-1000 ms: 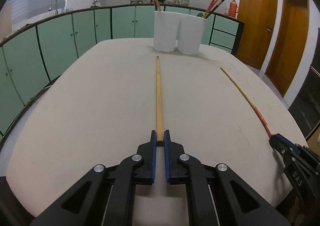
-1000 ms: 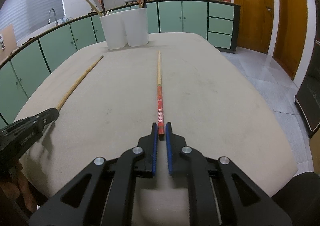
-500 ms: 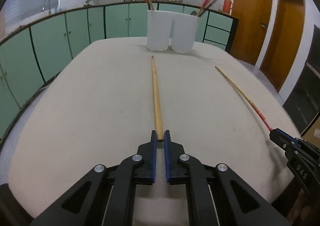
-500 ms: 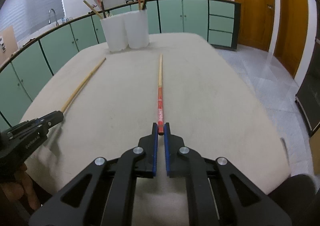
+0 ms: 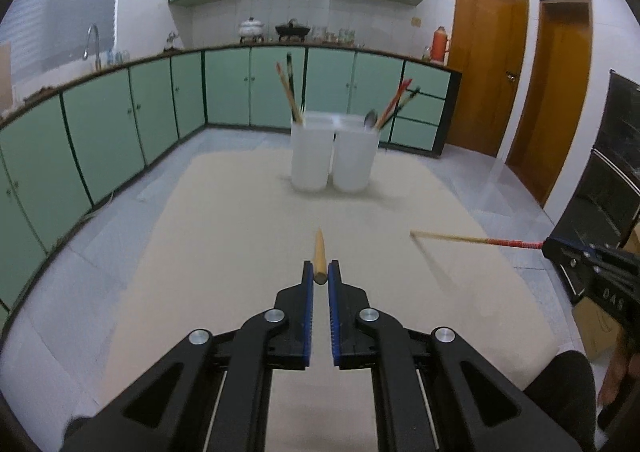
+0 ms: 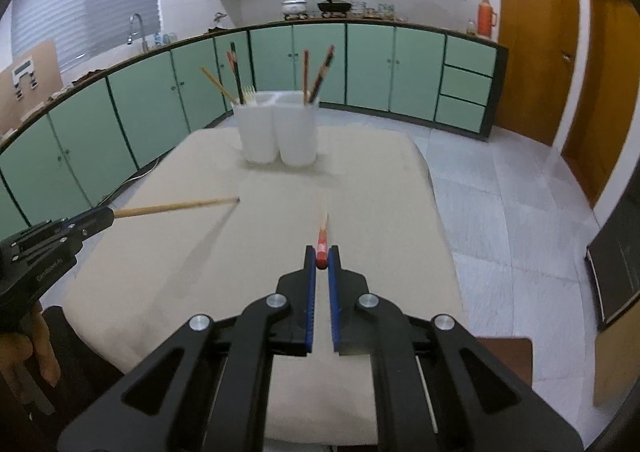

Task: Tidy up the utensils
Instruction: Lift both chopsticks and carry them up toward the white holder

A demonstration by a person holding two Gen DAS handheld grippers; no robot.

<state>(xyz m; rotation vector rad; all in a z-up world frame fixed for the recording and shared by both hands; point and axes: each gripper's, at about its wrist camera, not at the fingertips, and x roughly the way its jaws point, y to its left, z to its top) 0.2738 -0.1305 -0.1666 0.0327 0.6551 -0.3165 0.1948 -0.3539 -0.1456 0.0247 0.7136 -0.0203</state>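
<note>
**Both chopsticks lifted, holders next**

My left gripper point(image 5: 321, 277) pinches the plain wooden chopstick point(image 5: 319, 252) by its butt, low centre of frame, clear of the table point(image 5: 224, 236). My right gripper point(image 6: 322, 261) pinches the red-handled chopstick point(image 6: 322, 242) the same way. I judge this the carry step. Next, each tip must tilt downward over the two white holders point(image 6: 280, 132), upper centre, avoiding the chopsticks standing inside.

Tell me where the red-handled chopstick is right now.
The red-handled chopstick is clamped by its red end in the right gripper, raised above the table and pointing toward the white holders; the left wrist view shows it at far right.
</note>
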